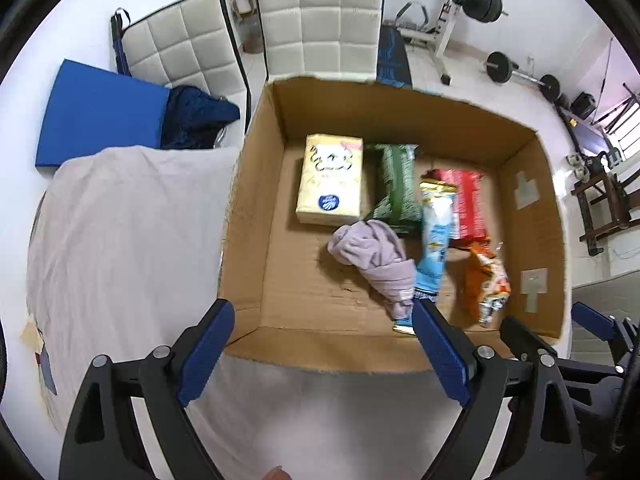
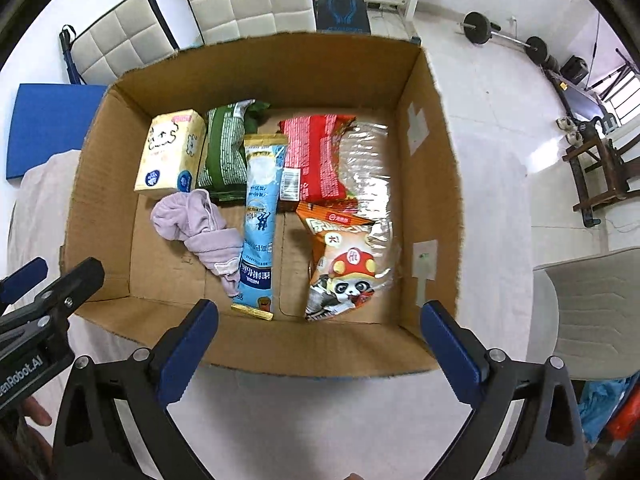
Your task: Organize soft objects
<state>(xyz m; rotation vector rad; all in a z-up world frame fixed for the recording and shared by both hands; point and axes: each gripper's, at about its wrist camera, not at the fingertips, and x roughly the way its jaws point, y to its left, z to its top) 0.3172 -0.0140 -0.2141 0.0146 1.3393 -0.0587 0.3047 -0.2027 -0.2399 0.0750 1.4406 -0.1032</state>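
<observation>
An open cardboard box (image 1: 256, 184) (image 2: 432, 168) holds a yellow tissue pack (image 1: 330, 180) (image 2: 170, 152), a green packet (image 1: 394, 186) (image 2: 226, 152), a red packet (image 1: 470, 204) (image 2: 316, 156), a long blue packet (image 1: 434, 240) (image 2: 260, 216), an orange snack bag (image 1: 490, 280) (image 2: 346, 264) and a crumpled lilac cloth (image 1: 376, 256) (image 2: 196, 228). My left gripper (image 1: 320, 352) is open and empty above the box's near wall. My right gripper (image 2: 320, 352) is open and empty at the near wall too.
The box sits on a pale grey cloth (image 1: 120, 240) over a white table. A blue pad (image 1: 100, 112) and dark blue fabric (image 1: 196, 116) lie at the left. Two white chairs (image 1: 320, 20) stand behind. Gym weights (image 1: 516, 68) lie on the floor.
</observation>
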